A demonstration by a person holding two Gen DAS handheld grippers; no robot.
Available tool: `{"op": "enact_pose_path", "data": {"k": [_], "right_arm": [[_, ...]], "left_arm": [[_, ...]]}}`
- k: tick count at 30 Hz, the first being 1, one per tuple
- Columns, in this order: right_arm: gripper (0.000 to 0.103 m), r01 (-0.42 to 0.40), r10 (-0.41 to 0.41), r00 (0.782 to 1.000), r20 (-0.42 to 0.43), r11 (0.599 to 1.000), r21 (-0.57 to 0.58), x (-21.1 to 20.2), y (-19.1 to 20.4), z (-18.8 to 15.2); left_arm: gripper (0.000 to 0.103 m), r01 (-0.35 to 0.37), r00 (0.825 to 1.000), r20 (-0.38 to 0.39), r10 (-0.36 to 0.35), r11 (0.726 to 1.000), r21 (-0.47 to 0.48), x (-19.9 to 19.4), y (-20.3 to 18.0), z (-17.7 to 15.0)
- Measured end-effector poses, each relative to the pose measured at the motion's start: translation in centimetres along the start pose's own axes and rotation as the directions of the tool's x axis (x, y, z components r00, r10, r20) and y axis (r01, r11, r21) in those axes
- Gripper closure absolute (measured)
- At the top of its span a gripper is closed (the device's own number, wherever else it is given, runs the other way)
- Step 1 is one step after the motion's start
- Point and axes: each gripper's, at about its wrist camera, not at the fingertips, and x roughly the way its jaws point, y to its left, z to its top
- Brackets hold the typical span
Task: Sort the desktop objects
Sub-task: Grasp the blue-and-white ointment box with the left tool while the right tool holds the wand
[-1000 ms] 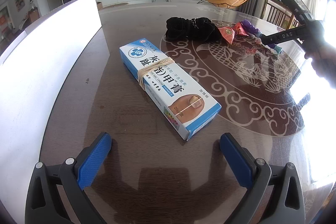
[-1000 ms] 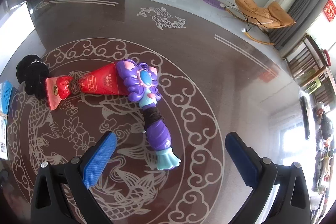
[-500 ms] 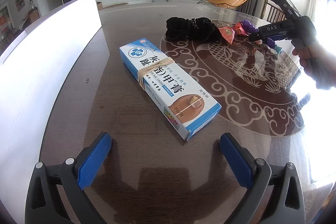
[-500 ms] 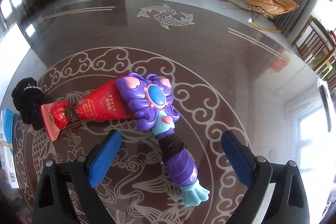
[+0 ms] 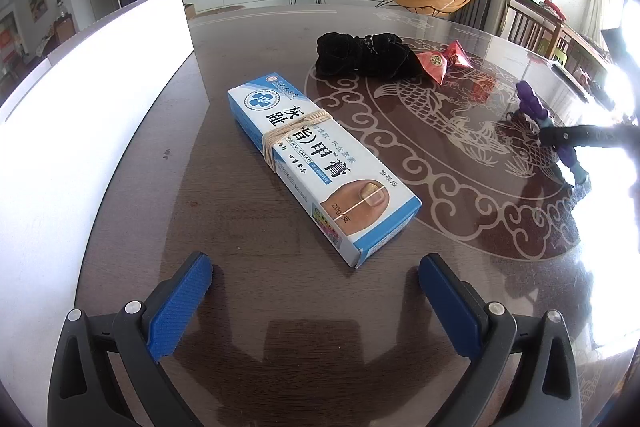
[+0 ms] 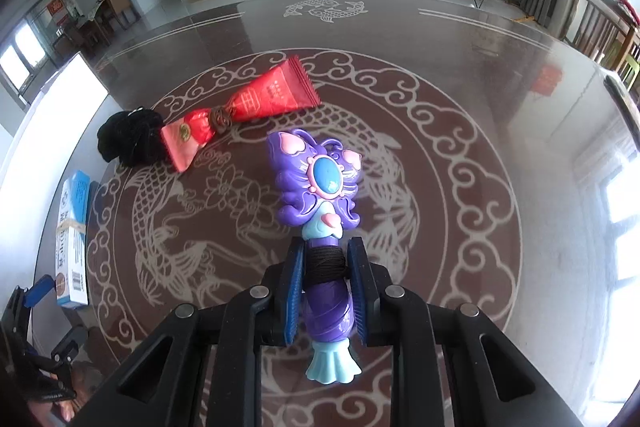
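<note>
The purple toy wand (image 6: pixel 320 187) lies on the dark patterned desk (image 6: pixel 460 99), its winged head with a blue oval gem and pink hearts pointing away and its pale blue fin tail towards the holder. A band of black cord is wound round its handle, and the right tongs (image 6: pixel 325 269) are clenched on the handle just there, blue pads pressing both sides, so much of the handle is covered. From the left wrist view only a sliver of the wand shows at the glaring right edge, behind a black arm of the tongs. Beyond its head, apart from it, lies a red tube (image 6: pixel 256 103) tied with a brown band, its cap end touching a black cloth bundle (image 6: pixel 128 141). A blue-and-white cream box (image 5: pixel 320 163), bound with rubber bands, lies just ahead of the left tongs (image 5: pixel 316 291), which are released and grasp nothing. A white board (image 5: pixel 80 115) stands at the left, washed out.
</note>
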Motion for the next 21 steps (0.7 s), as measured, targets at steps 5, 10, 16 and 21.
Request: {"op": "enact_pose_path", "data": {"k": [5, 10, 16, 21], "right_arm": [[0.08, 0.08, -0.075, 0.995, 0.072, 0.995, -0.062, -3.3, 1.7, -7.7], [0.039, 0.06, -0.053, 0.99, 0.128, 0.997, -0.053, -3.9, 1.7, -10.0], [0.023, 0.075, -0.06, 0.991, 0.122, 0.99, -0.12, -3.2, 2.9, -9.5], [0.005, 0.087, -0.074, 0.988, 0.134, 0.992, -0.096, -3.0, 2.4, -10.0]], "left_arm": [[0.0, 0.0, 1.0, 0.0, 0.0, 1.0, 0.0, 0.0, 0.0, 0.0], [0.0, 0.0, 1.0, 0.0, 0.0, 1.0, 0.0, 0.0, 0.0, 0.0], [0.0, 0.0, 1.0, 0.0, 0.0, 1.0, 0.0, 0.0, 0.0, 0.0], [0.0, 0.0, 1.0, 0.0, 0.0, 1.0, 0.0, 0.0, 0.0, 0.0]]}}
